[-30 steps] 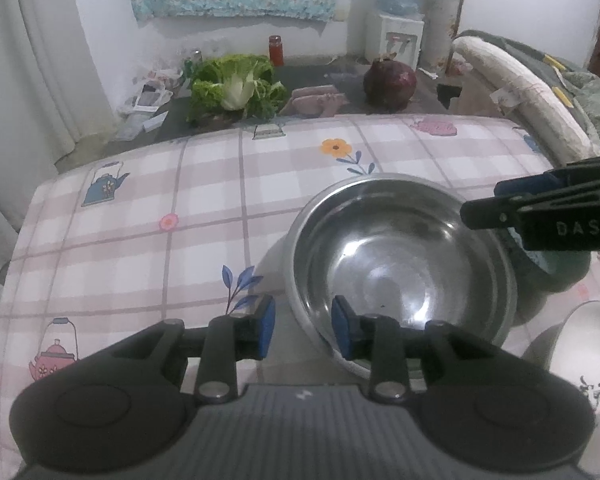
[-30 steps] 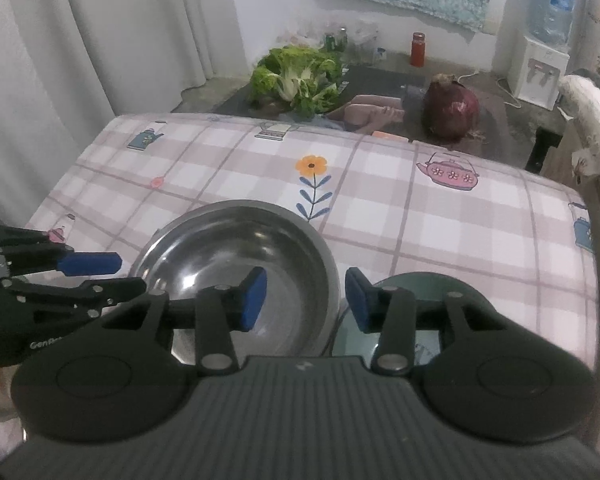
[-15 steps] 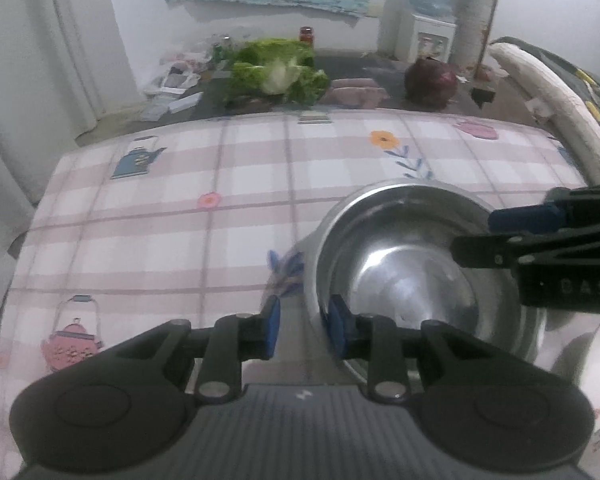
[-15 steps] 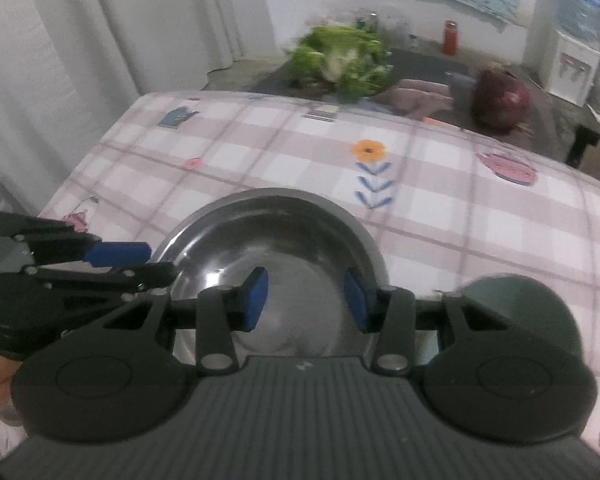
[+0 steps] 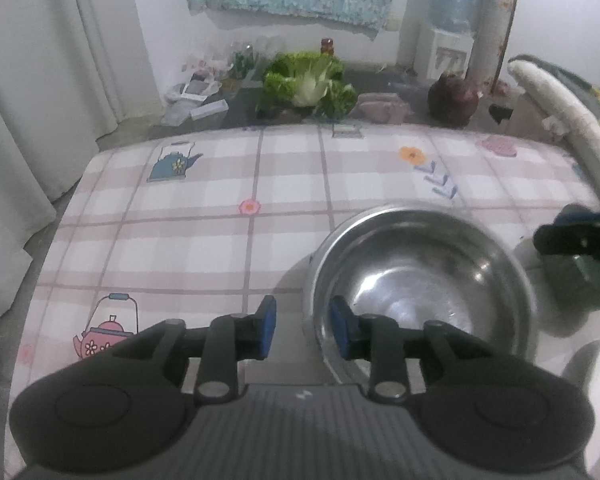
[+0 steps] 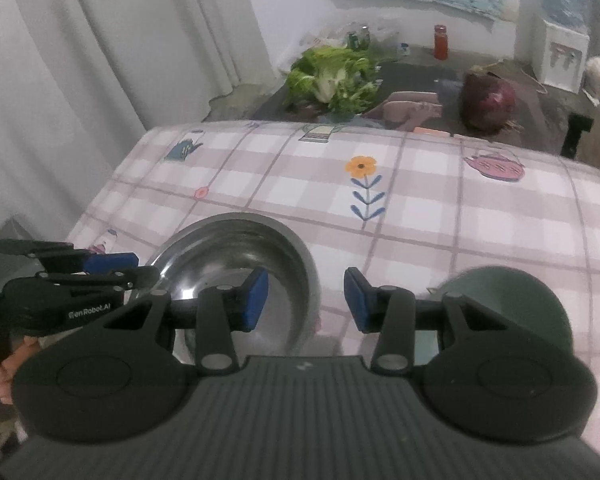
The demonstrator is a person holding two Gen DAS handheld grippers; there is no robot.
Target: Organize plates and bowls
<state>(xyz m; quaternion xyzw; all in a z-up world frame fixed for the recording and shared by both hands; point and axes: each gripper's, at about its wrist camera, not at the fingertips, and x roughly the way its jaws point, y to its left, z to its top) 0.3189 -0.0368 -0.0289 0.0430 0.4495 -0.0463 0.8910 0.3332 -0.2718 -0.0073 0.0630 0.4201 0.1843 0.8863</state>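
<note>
Both tools stand parted: the left tool [image 5: 302, 330] has widened since a moment ago, its blue pads straddling the near rim of the steel bowl [image 5: 420, 276] without clamping, so I judge a grip unfinished. Bowl sits mouth-up (round, no long axis) on the bench [image 5: 220, 208]; right tool [image 6: 306, 300] hovers between it and the green bowl [image 6: 512, 292].

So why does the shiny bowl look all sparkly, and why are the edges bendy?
Left wrist view: the steel bowl mirrors room light in bright streaks, and the curtain bows from fisheye distortion. Right wrist view: the bowl's rim gleams; the corners go dark.
</note>
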